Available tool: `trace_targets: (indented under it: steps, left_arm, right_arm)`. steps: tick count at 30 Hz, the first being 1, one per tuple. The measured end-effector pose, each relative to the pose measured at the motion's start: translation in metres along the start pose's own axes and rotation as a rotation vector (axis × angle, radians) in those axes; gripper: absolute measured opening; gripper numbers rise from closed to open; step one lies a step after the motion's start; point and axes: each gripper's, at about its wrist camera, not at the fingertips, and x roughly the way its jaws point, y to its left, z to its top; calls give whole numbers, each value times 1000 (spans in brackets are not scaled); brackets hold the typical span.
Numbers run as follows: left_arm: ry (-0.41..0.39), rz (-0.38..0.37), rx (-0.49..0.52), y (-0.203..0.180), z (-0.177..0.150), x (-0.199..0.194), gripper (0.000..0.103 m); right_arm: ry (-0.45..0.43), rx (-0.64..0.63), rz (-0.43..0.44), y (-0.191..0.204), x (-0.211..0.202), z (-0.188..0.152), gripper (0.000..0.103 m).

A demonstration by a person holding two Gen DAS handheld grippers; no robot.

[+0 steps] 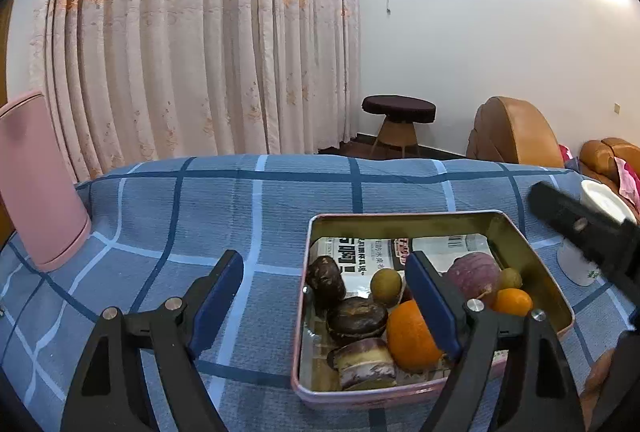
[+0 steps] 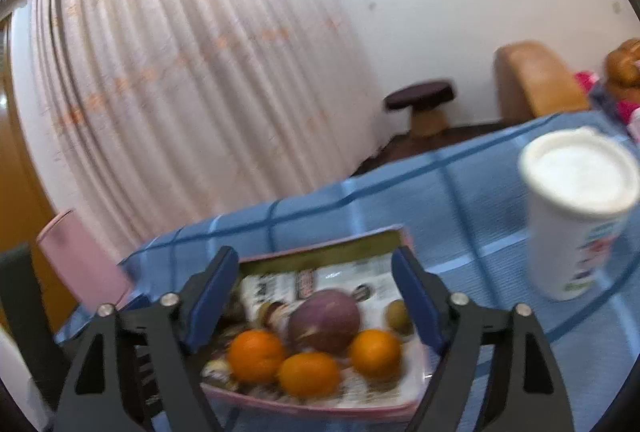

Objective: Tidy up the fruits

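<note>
Pink comes first on my far left: a tall pink container [image 1: 38, 180] standing on the blue checked cloth [image 1: 224, 216] that covers the counter. Moving right, my left hand-held gripper [image 1: 326, 296] hangs low over the cloth with its blue pads spread wide apart and nothing between them; its left finger is over bare cloth, its right finger over the tin. The tin [image 1: 532, 264] is a shallow rectangular metal box with a pink outer wall, lined with a printed packet. Inside it, from the left, I see three dark brown pieces [image 1: 326, 282], a small green fruit [image 1: 386, 286], a large orange [image 1: 410, 338] partly behind my gripper finger, a round purple fruit [image 1: 472, 274], a second small green fruit [image 1: 511, 278] and a smaller orange [image 1: 512, 302]. In the right wrist view, which is blurred, my right hand-held gripper [image 2: 316, 300] is also parted and empty, poised above the same tin [image 2: 320, 256], where three oranges [image 2: 308, 374] lie just in front of the purple fruit [image 2: 324, 320]. Farthest right, a white lidded cup [image 2: 576, 212] stands on the cloth near the tin.
</note>
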Motion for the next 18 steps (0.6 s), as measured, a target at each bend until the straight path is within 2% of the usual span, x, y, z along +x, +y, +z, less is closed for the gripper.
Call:
trace_targets:
  steps: [4,6,13,18]
  left_arm:
    - [-36,35,28,3,-4,-4,84]
    - [-51,51,43,4,-6,-6,84]
    - [-71,59,40,12,-13,-18,84]
    - [-79,43,25,18,-18,-27,84]
  right_arm:
    - [-126,-53,-87,7,-18,-2,100]
    - [-179,-69,-115,12,-27,-4,102]
    - [-167,-172,-209,33,-35,-15,103]
    - [-174,-220,-228,48,-44,-24,103]
